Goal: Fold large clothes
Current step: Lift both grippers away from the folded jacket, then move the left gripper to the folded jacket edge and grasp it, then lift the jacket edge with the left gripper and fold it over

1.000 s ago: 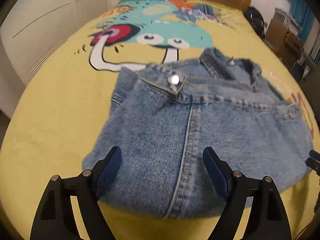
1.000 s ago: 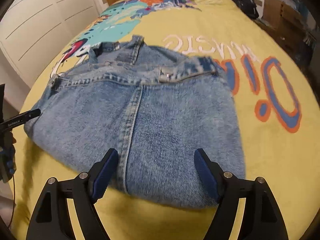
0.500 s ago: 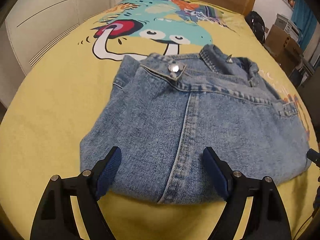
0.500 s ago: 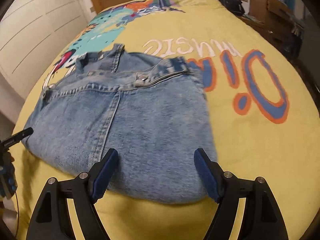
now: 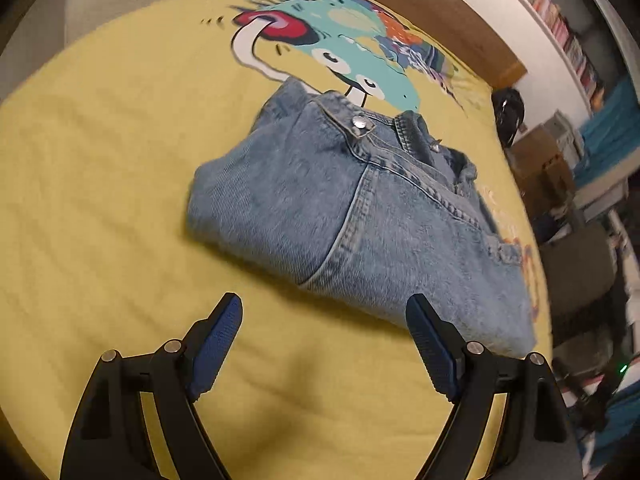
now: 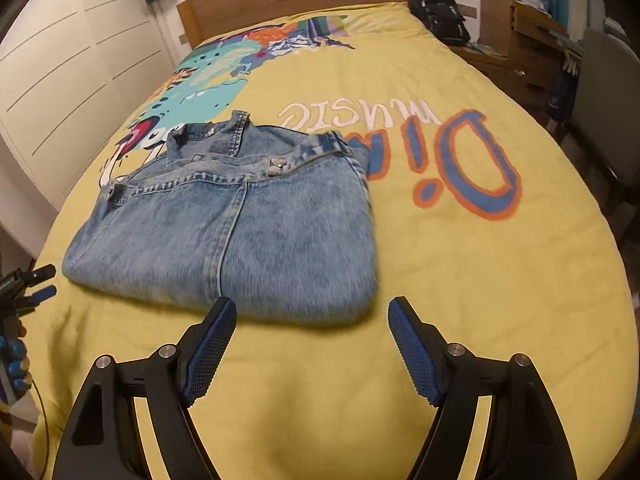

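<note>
A folded blue denim jacket (image 5: 352, 216) (image 6: 236, 236) lies flat on the yellow printed bedspread (image 5: 104, 184) (image 6: 480, 264), collar and metal buttons at its far side. My left gripper (image 5: 324, 312) is open over bare bedspread just short of the jacket's near folded edge, with nothing between its fingers. My right gripper (image 6: 310, 312) is open too, its blue pads at the near hem without touching it. The left gripper's tip (image 6: 36, 280) shows at the left edge of the right wrist view.
A wooden headboard (image 6: 292, 0) closes the far end of the bed. White wardrobe doors (image 6: 72, 80) run along the left. A black backpack (image 6: 440, 14), cardboard boxes (image 6: 516, 28) and a grey chair (image 6: 608, 92) stand to the right of the bed.
Both grippers have drawn back toward the near end of the bed, off the jacket. The left view has rolled, tilting the scene. The jacket has stayed folded in place.
</note>
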`<state>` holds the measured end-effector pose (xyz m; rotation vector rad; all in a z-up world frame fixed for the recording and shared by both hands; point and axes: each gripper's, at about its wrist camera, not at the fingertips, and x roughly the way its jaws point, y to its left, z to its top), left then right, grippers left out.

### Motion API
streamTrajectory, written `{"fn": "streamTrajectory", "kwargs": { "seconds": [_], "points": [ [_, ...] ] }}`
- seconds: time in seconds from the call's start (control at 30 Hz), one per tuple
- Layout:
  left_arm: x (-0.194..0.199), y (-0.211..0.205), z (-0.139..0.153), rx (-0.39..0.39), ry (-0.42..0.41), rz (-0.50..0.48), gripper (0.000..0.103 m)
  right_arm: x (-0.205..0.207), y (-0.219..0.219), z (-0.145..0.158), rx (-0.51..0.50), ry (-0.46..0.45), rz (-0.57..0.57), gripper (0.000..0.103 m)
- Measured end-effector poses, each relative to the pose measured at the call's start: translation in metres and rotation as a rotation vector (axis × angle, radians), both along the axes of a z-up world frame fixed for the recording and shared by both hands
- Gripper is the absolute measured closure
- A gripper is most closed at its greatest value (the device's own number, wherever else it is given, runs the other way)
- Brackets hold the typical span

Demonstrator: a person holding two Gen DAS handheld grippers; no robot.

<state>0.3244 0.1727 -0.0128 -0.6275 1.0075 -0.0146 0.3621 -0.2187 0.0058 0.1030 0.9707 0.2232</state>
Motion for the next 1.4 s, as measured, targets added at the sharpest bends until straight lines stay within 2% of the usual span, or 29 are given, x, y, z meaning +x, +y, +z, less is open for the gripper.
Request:
{"fn": "streamTrajectory", "kwargs": {
  "seconds": [0.17,0.4,0.7,0.8,0.9,0.97,1.07,1.13,1.27,1.4],
  "points": [
    [-0.001,0.017,-0.016,-0.160,0.000,0.085,0.023,-0.026,-0.017,-0.004,0.019,0.018,-0.043,0.024],
    [0.016,0.037,-0.050,-0.339,-0.017,0.245,0.024,-0.046,-0.054,-0.018,-0.008,0.066,-0.117,0.024],
    [0.044,0.051,-0.059,-0.386,-0.101,0.355,0.034,-0.042,-0.091,-0.029,-0.047,0.091,-0.191,0.024],
    [0.054,0.058,-0.066,-0.413,-0.126,0.383,0.042,-0.039,-0.096,-0.035,-0.056,0.105,-0.197,0.024],
    [0.062,0.064,-0.073,-0.469,-0.148,0.397,0.056,-0.037,-0.097,-0.041,-0.067,0.119,-0.193,0.024],
    [0.067,0.066,-0.077,-0.496,-0.146,0.395,0.077,-0.035,-0.099,-0.045,-0.061,0.123,-0.194,0.024],
    [0.067,0.072,-0.079,-0.539,-0.140,0.404,0.086,-0.033,-0.102,-0.047,-0.049,0.121,-0.199,0.024],
    [0.068,0.074,-0.074,-0.539,-0.144,0.400,0.087,-0.032,-0.105,-0.048,-0.043,0.119,-0.201,0.024],
    [0.076,0.070,-0.054,-0.491,-0.148,0.378,0.090,-0.035,-0.114,-0.048,-0.036,0.115,-0.206,0.024],
    [0.088,0.053,-0.026,-0.402,-0.146,0.332,0.090,-0.038,-0.127,-0.046,-0.018,0.104,-0.225,0.024]
  ]
}}
